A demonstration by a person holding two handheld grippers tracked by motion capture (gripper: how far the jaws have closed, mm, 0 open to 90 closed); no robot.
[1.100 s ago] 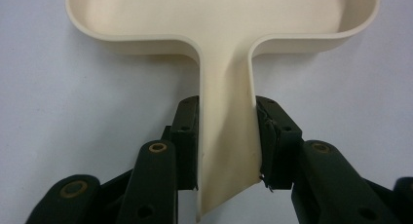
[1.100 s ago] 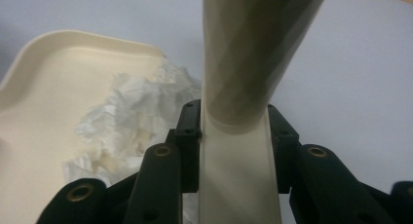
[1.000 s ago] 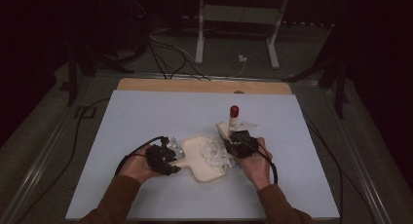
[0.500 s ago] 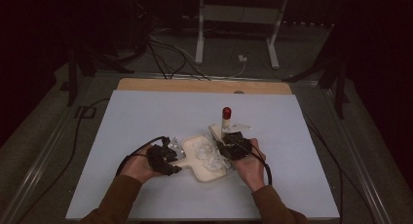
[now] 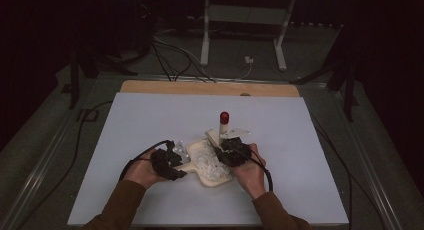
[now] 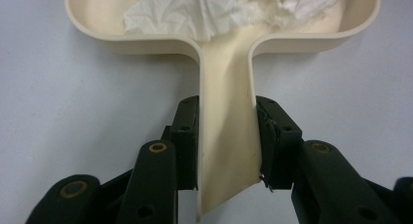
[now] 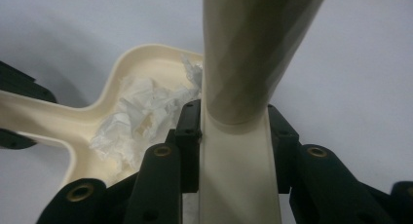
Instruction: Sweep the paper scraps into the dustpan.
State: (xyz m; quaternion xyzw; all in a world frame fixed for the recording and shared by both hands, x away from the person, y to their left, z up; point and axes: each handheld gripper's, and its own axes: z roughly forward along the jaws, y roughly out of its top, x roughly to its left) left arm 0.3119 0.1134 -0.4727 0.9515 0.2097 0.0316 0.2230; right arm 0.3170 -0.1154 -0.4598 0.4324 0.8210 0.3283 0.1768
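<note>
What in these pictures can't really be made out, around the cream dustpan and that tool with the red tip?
- Cream plastic dustpan: far rim cut off by the top edge, left gripper view.
- Crumpled white paper: piece count unclear in the high view, too small.
- Cream-handled tool with red tip: working end hidden behind the right gripper; upper part cut off, right gripper view.
- Left gripper: jaws too dark and small, high view.

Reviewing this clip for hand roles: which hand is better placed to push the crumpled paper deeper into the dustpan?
Probably the right. The right gripper holds the brush beside the paper. The left gripper is clamped on the dustpan handle, steadying it.
</note>
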